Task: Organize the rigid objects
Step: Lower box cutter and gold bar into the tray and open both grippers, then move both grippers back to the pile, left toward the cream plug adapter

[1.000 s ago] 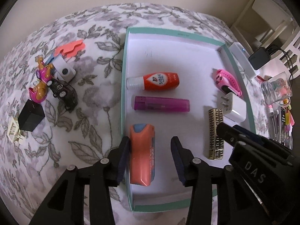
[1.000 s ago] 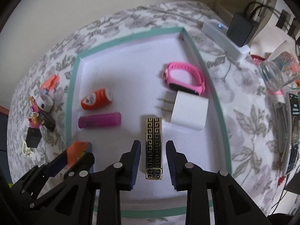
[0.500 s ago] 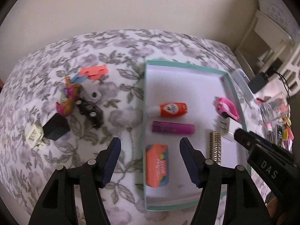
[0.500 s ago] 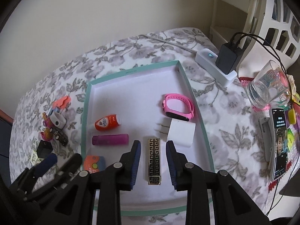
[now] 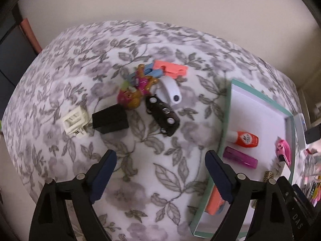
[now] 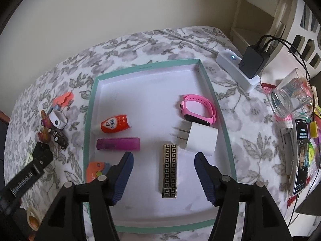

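Left gripper (image 5: 159, 173): fingers opening wide, empty; the black toy car (image 5: 162, 115) lies ahead of them on the tabletop, probably light, rigid, best pinched across its flanks. Right gripper (image 6: 162, 177): fingers opening, straddling without touching the gold-patterned bar (image 6: 169, 170) inside the tray (image 6: 89, 118).

Your left gripper (image 5: 160, 172) has bare floral bedspread (image 5: 156, 152) beneath; the black toy car (image 5: 162, 115) and teal-rimmed white tray (image 5: 224, 132) flank it.
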`<state>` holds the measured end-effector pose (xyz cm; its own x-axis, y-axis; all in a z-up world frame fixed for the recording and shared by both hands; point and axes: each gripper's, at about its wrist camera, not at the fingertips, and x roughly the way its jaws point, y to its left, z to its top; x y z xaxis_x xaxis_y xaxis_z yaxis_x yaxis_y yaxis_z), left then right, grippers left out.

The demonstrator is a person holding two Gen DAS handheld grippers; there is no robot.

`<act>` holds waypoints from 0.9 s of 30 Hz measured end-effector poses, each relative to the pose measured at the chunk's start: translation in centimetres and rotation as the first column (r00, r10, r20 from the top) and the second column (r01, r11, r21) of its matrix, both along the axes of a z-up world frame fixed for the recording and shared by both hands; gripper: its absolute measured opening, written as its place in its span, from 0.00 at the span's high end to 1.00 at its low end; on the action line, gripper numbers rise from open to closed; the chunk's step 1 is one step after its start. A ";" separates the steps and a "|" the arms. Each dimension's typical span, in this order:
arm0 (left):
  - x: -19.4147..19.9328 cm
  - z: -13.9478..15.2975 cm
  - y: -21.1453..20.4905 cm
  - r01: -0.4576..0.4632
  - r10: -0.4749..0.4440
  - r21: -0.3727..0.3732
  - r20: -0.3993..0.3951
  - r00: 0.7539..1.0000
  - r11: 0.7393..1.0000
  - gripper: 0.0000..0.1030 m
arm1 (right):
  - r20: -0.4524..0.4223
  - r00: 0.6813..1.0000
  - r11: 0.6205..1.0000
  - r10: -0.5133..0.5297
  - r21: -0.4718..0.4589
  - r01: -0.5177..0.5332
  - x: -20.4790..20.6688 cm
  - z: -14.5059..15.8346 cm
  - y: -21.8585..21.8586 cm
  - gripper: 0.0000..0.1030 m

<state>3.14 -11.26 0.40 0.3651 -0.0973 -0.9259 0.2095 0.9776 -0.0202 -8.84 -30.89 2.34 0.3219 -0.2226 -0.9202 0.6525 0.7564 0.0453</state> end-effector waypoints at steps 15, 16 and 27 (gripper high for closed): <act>0.3 -0.2 0.6 -0.018 0.018 0.003 -0.005 1.000 1.000 0.08 | 0.047 0.999 1.000 -0.006 0.028 0.005 0.3 -0.2 0.0 0.05; 0.2 -0.2 0.6 -0.020 0.020 0.002 -0.006 1.000 1.000 0.08 | 0.053 0.999 1.000 -0.007 0.027 0.006 0.3 -0.2 0.0 0.05; 1.3 -0.1 2.2 -0.069 0.069 0.000 -0.017 0.997 0.998 0.08 | 0.115 0.993 0.999 0.035 0.017 -0.037 1.3 -0.1 1.3 0.00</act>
<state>4.42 -9.05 0.33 0.3549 -0.0727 -0.9321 0.1413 0.9897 -0.0234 -7.54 -29.61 2.23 0.4332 -0.1918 -0.8807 0.6144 0.7777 0.1329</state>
